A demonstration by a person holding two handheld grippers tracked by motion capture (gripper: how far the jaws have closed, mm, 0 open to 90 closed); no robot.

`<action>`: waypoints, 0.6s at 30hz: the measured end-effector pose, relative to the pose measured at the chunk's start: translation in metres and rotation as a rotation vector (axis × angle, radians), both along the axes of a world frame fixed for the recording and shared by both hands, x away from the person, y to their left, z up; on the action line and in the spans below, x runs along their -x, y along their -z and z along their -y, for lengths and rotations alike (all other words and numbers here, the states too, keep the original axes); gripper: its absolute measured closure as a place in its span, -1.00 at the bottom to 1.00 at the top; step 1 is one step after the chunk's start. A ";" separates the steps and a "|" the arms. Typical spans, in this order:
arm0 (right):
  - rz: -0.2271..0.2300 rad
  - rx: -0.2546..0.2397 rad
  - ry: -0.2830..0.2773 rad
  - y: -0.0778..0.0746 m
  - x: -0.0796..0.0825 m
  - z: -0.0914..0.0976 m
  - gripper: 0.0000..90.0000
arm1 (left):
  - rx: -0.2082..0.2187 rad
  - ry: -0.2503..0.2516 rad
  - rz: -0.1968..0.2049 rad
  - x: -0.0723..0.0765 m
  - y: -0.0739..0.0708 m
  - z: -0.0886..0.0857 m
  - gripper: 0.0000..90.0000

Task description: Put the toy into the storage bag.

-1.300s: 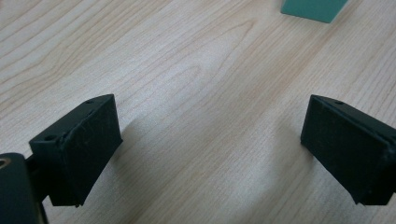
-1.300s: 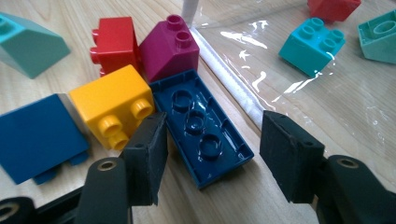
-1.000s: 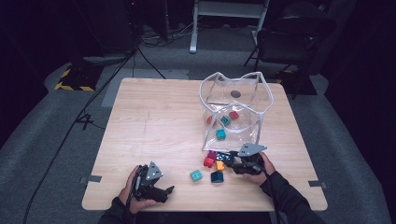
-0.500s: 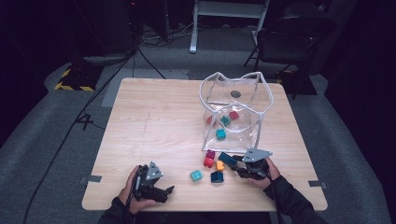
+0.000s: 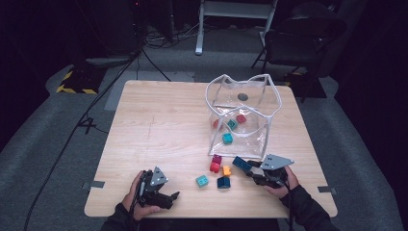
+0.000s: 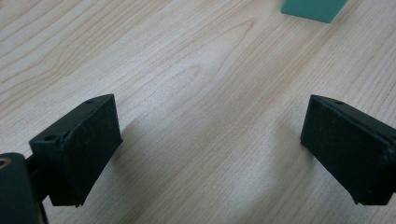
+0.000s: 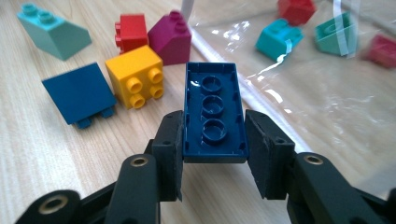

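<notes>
Right gripper carrying a dark blue brick toward the clear bag

The clear plastic bag (image 5: 240, 120) stands open in the upper right of the table (image 5: 159, 125) in the high view, several bricks already inside; by my reading the step in hand is loading it, and the next move calls for lifting the brick over the bag's rim before letting go. The right gripper (image 7: 212, 140), whose jaws have just been closing, is clamped on the long dark blue brick (image 7: 214, 109), hollow underside up, sticking out past the pads toward the bag. The left gripper (image 5: 166, 196), at lower left, has its jaws spread wide over bare wood.
</notes>
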State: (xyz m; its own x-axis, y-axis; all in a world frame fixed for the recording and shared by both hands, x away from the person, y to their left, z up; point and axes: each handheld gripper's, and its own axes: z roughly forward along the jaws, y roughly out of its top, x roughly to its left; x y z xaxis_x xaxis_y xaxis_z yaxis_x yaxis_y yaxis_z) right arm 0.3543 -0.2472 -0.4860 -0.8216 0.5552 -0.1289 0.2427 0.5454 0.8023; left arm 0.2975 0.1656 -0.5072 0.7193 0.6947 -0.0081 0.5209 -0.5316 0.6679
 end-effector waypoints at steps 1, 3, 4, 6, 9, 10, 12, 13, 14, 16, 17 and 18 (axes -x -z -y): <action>0.009 -0.011 0.008 -0.003 0.002 0.004 0.33 | 0.000 0.000 0.000 0.000 0.000 0.000 -0.88; 0.014 -0.026 0.017 -0.008 0.004 0.009 0.33 | 0.002 0.000 0.001 0.000 0.000 0.000 -0.89; 0.023 -0.039 0.021 -0.011 0.005 0.012 0.33 | 0.000 0.000 0.000 0.000 0.000 0.000 -0.88; 0.034 -0.058 0.030 -0.016 0.008 0.018 0.33 | 0.002 -0.001 0.001 0.000 0.000 0.000 -0.89; 0.048 -0.089 0.038 -0.024 0.011 0.025 0.33 | 0.000 -0.001 -0.001 0.000 0.000 0.000 -0.88; 0.052 -0.098 0.041 -0.027 0.012 0.027 0.33 | 0.000 0.000 0.000 0.000 0.000 0.000 -0.88; 0.064 -0.119 0.047 -0.032 0.015 0.032 0.33 | 0.000 0.000 0.000 0.000 0.000 0.000 -0.89; 0.070 -0.127 0.048 -0.035 0.016 0.033 0.33 | -0.001 -0.001 -0.002 0.000 0.000 0.000 -0.89; 0.074 -0.133 0.050 -0.037 0.017 0.035 0.33 | 0.000 -0.001 -0.003 0.000 0.000 0.000 -0.89; 0.084 -0.144 0.051 -0.041 0.017 0.037 0.33 | 0.000 0.000 -0.003 0.000 0.000 0.000 -0.89; 0.089 -0.148 0.054 -0.043 0.018 0.038 0.33 | 0.000 -0.001 -0.003 0.000 0.000 0.000 -0.89; 0.094 -0.155 0.055 -0.045 0.018 0.039 0.33 | 0.000 0.000 -0.002 0.000 0.000 0.000 -0.89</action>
State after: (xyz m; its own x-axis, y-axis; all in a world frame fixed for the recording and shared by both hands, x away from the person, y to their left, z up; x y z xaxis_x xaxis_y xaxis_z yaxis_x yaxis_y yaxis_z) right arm 0.3362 -0.2862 -0.4408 -0.7779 0.6182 -0.1126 0.1891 0.4012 0.8963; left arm 0.2975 0.1656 -0.5072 0.7190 0.6950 -0.0095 0.5227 -0.5317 0.6664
